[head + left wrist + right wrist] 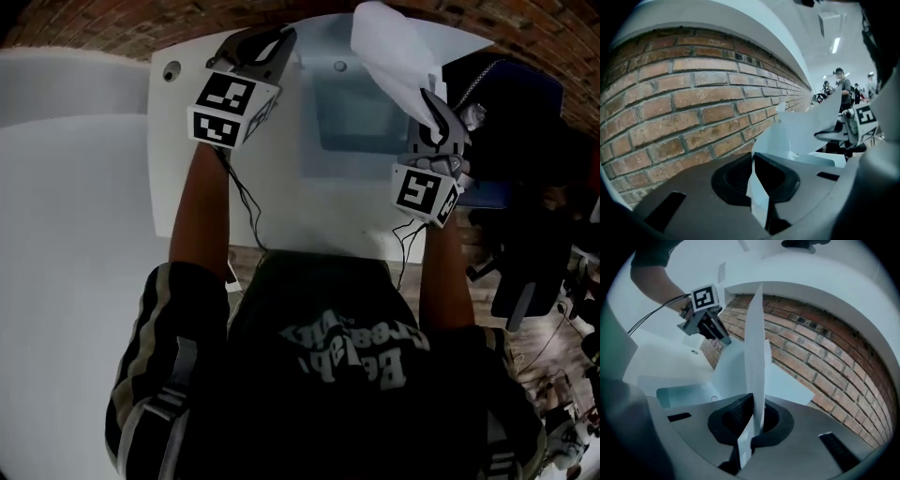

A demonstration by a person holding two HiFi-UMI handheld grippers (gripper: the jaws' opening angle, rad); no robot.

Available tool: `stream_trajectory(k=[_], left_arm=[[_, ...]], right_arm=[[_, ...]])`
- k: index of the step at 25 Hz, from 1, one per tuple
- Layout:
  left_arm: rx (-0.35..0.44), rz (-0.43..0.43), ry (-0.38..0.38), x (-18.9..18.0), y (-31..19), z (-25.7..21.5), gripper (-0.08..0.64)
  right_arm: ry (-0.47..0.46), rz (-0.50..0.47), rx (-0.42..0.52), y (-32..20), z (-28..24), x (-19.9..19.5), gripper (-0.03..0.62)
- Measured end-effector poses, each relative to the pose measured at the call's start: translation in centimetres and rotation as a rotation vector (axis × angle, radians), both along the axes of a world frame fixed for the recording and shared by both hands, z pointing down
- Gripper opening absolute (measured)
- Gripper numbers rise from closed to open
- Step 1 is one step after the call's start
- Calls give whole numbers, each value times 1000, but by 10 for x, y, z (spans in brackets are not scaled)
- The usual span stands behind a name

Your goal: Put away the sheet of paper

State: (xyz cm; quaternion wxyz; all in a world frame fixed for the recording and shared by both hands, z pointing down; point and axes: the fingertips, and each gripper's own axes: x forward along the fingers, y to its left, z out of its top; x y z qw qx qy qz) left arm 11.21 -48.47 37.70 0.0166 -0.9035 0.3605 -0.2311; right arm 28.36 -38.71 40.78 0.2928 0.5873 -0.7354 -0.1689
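The white sheet of paper [389, 47] hangs in the air over the back of the white table [183, 178], bent between both grippers. My right gripper [431, 105] is shut on its near edge; in the right gripper view the sheet [754, 357] stands on edge, clamped between the pads of the gripper [751, 437]. My left gripper [274, 43] is at the sheet's far left corner. In the left gripper view a strip of the paper [757, 197] runs down between its nearly closed jaws and is pinched there. The rest of the sheet [806, 126] curves away toward the right gripper [827, 136].
A pale translucent tray or folder [352, 112] lies on the table below the sheet. A brick wall [693, 108] runs right behind the table. A black chair [525, 234] stands at the right. People [841, 89] are far off in the room.
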Motion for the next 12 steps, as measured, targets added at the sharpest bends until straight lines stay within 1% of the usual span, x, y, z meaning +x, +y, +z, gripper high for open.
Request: stream_trajectory(k=[2, 4, 7, 12], left_arm=[[-11, 7, 0, 4, 2, 0, 18], [-22, 15, 9, 7, 3, 1, 18], [-47, 29, 29, 8, 5, 2, 18], [-95, 60, 65, 8, 4, 0, 18]], right_arm=[[46, -47, -61, -6, 21, -7, -6], [76, -82, -97, -12, 36, -12, -6], [136, -112, -114, -19, 48, -18, -6], [283, -164, -147, -27, 72, -27, -6]])
